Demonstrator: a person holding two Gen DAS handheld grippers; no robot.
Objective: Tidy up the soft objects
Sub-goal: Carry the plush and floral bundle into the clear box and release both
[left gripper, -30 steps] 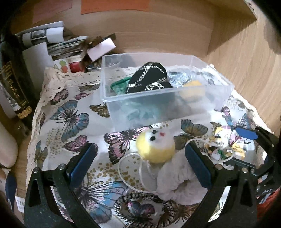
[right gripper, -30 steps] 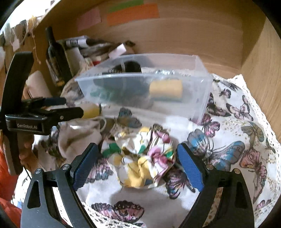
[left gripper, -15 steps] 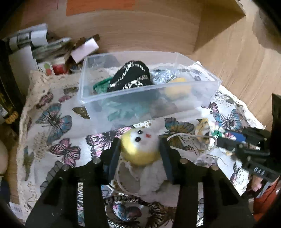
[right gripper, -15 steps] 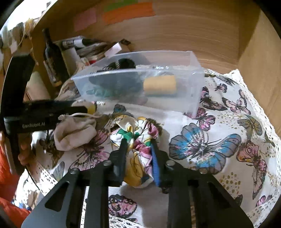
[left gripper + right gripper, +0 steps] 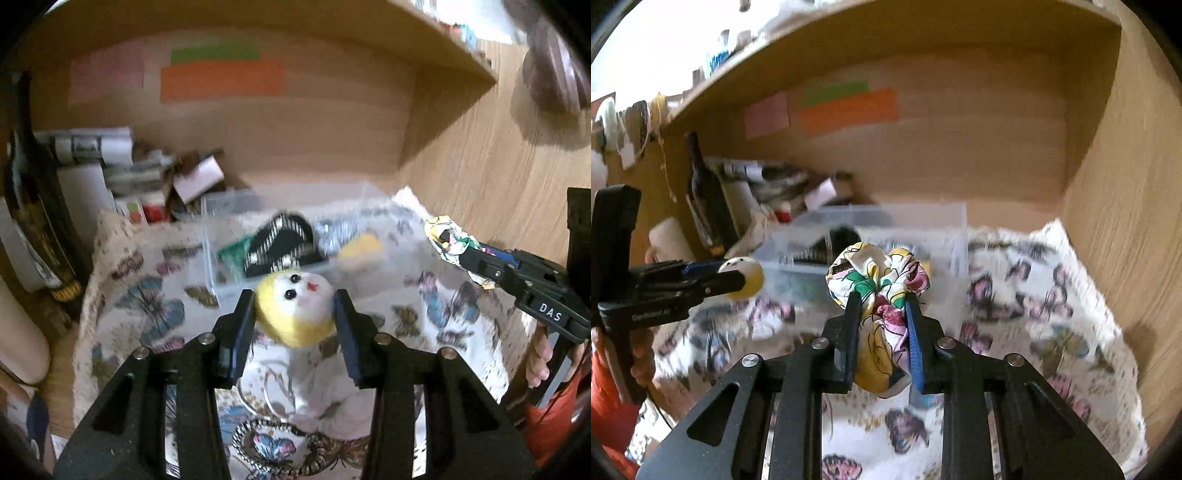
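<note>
Dim warm indoor light, heavy motion blur across both fisheye views, dark vignetted corners, curved edges.

2 claws (image 5: 295,310) (image 5: 881,314), 1 doll (image 5: 295,306), 1 scrunchie (image 5: 879,284), 1 clear bin (image 5: 923,221) (contents blurred), 3 wall notes (image 5: 849,110).

Left gripper (image 5: 295,314): jaws clamped on round yellow-and-white plush head with black bead eyes (image 5: 295,312). Clear plastic bin (image 5: 291,240) beyond it on butterfly-print cloth surface (image 5: 147,314). Right gripper (image 5: 461,254) at right edge, jaws pinched on floral fabric scrunchie (image 5: 443,234). Black-and-white patterned scrunchie (image 5: 288,454) lies below on the cloth.
</note>
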